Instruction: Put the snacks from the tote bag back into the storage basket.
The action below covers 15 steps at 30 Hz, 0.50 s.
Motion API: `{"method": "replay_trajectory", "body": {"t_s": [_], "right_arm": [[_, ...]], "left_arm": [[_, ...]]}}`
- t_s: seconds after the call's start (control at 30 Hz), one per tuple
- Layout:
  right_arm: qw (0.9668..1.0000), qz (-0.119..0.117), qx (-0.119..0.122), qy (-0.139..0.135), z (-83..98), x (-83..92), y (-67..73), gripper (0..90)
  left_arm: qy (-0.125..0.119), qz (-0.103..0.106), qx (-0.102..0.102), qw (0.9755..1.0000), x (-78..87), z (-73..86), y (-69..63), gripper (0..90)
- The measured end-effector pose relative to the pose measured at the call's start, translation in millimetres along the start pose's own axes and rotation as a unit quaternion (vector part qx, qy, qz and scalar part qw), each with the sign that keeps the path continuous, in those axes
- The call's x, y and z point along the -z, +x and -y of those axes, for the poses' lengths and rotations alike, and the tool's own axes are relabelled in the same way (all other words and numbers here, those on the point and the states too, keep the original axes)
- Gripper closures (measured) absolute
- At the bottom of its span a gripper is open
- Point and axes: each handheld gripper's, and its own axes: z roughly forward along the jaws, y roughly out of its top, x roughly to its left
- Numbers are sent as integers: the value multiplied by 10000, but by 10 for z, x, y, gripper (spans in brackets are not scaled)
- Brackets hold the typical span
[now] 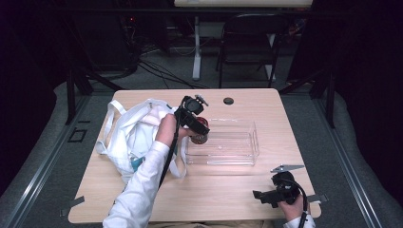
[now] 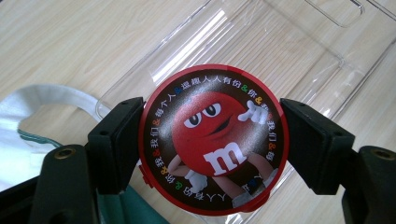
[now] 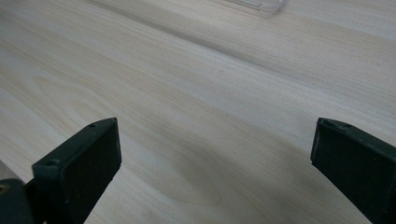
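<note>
- A light wooden table (image 1: 237,190) fills the centre of the high view.
- Grey floor (image 1: 304,114) surrounds it.
- A dark folding chair (image 1: 249,42) stands at upper centre.
- Cables (image 1: 157,69) trail at upper left.

The high view is soft and low in detail; the desk (image 1: 223,190) is lit from above while the surroundings sink into near black; glare streaks the clear tray (image 2: 243,42) in the left gripper view; a soft shadow lies between the right hand-held gripper's (image 3: 212,168) blurred jaws.
</note>
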Motion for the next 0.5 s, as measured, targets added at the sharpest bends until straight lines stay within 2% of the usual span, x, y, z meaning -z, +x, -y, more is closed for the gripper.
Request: {"method": "replay_trajectory", "body": {"t_s": [0.07,0.5], "right_arm": [[10000,-8,21,11,-3,-5,3,15],[10000,-5,37,39,-1,-3,8,16]], "left_arm": [[45,24,93,9999,-58,31,-3,263],[195,41,226,9995,-253,164,-40,263]]}}
